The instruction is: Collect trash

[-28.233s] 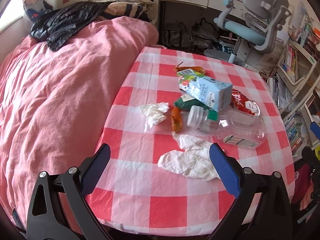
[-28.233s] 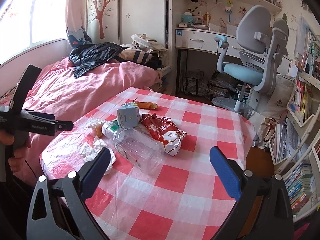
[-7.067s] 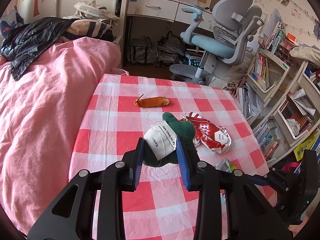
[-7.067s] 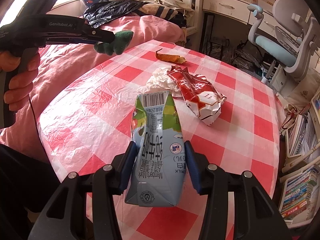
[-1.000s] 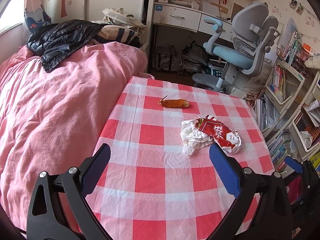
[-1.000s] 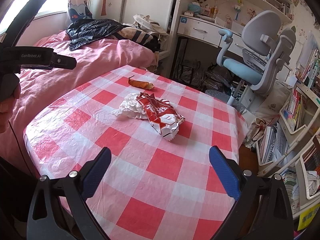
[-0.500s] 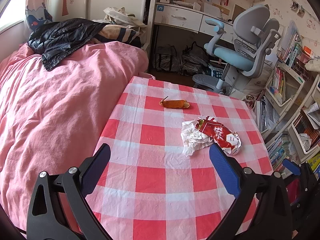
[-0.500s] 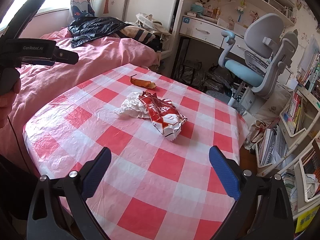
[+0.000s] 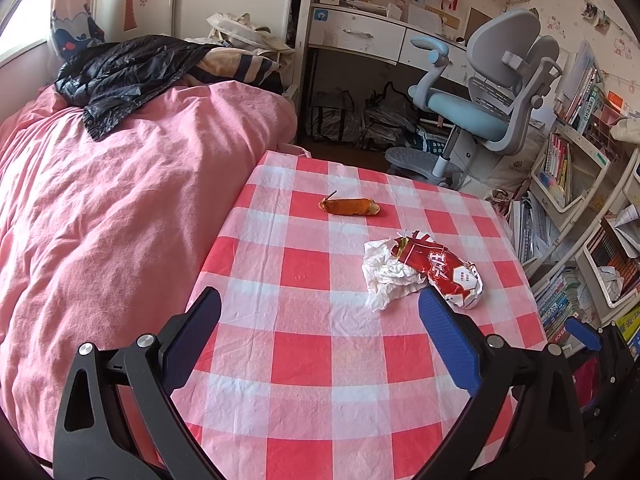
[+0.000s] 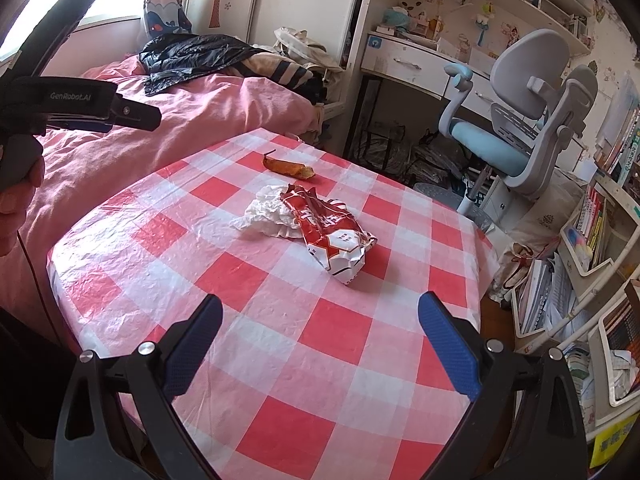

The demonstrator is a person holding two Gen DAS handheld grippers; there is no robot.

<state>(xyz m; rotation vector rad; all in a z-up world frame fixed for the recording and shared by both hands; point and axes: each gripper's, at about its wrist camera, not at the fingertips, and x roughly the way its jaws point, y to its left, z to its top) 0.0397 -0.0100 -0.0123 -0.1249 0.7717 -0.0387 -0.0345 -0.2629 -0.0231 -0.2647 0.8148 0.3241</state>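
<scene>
1. My left gripper (image 9: 318, 320) was spread wide with nothing between its blue pads (image 9: 448, 342), hanging over the near part of the table (image 9: 304, 412).
2. My right gripper (image 10: 318, 320) was likewise wide apart and empty, poised over the near right part of the same checked cloth.
3. In the right wrist view my left gripper (image 10: 132, 114) also showed at the far left, above the bed's edge, with my hand (image 10: 18, 194) around its handle.
4. Just beyond my left gripper's right pad lay the red snack wrapper (image 9: 444, 272), crumpled, with a white end turned toward me.
5. A crumpled white tissue (image 9: 386, 274) lay touching the wrapper's left side, partly tucked under it.
6. From the right wrist, the red snack wrapper (image 10: 332, 232) and the tissue (image 10: 268, 216) sat together near the middle of the table, well apart from my right pads.
7. Farther off, nearer the far edge, an orange peel-like scrap (image 9: 350, 206) lay alone on the cloth, apart from the other two.
8. Left of the table was a bed with a pink quilt (image 9: 112, 216), and a black jacket (image 9: 124, 74) heaped at its far end.
9. Beyond the table on the right stood a grey and blue desk chair (image 9: 492, 92), and bookshelves (image 9: 580, 184) lined the right side.
</scene>
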